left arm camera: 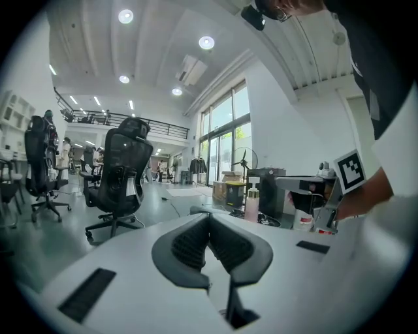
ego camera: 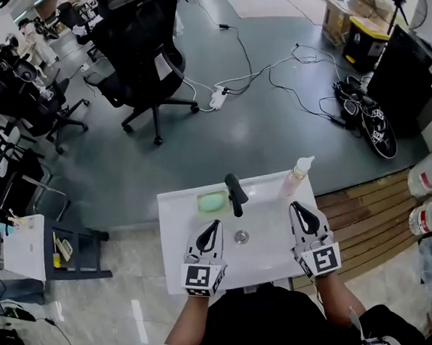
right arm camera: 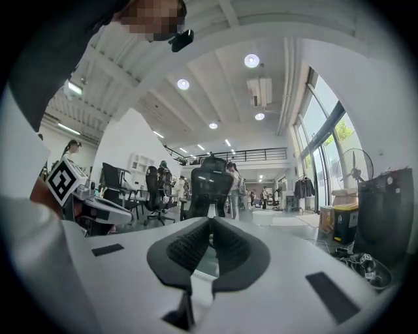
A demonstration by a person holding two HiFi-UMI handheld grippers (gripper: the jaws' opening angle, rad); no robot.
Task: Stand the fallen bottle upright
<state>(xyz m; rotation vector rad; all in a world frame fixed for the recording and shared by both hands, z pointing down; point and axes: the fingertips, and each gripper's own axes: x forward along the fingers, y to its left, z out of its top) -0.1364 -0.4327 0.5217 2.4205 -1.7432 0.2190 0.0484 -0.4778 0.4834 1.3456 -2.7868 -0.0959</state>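
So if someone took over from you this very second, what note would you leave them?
Left gripper: shut, empty, held over the white sink.
Right gripper: shut, empty, over the sink's right side.
Pump bottle: standing upright at the sink's back right corner, clear of both grippers.
Done: the bottle appears to be stood up.
Left: nothing obvious; perhaps check that it is steady.

left gripper (left arm camera: 209,218): jaws closed together, nothing between | pump bottle (left arm camera: 251,206): upright, beyond jaws, right of centre | office chair (left arm camera: 121,175): black, at left
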